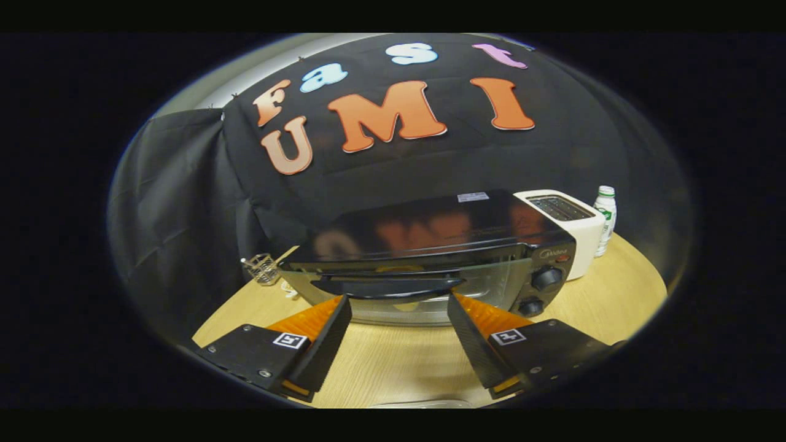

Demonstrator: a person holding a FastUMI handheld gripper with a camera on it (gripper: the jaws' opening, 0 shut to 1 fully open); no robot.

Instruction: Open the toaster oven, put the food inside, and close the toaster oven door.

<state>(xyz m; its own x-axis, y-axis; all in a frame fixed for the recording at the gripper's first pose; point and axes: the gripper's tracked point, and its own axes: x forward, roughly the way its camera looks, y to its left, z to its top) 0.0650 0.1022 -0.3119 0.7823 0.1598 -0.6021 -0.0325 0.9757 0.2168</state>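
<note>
Fingers spread wide and empty, the gripper (399, 301) faces the toaster oven's (430, 258) door handle (387, 286) just ahead, likely rigid, smooth, slippery.

Toaster oven (430, 258) just ahead of the spread fingers of the gripper (399, 301): glossy dark top mirroring the wall, smooth glass door, matt plastic knobs (545, 278). Table (399, 362) beneath: smooth pale wood grain. Beyond: matt creased cloth wall (184, 202), smooth plastic toaster (568, 221), wire basket (263, 268).
</note>
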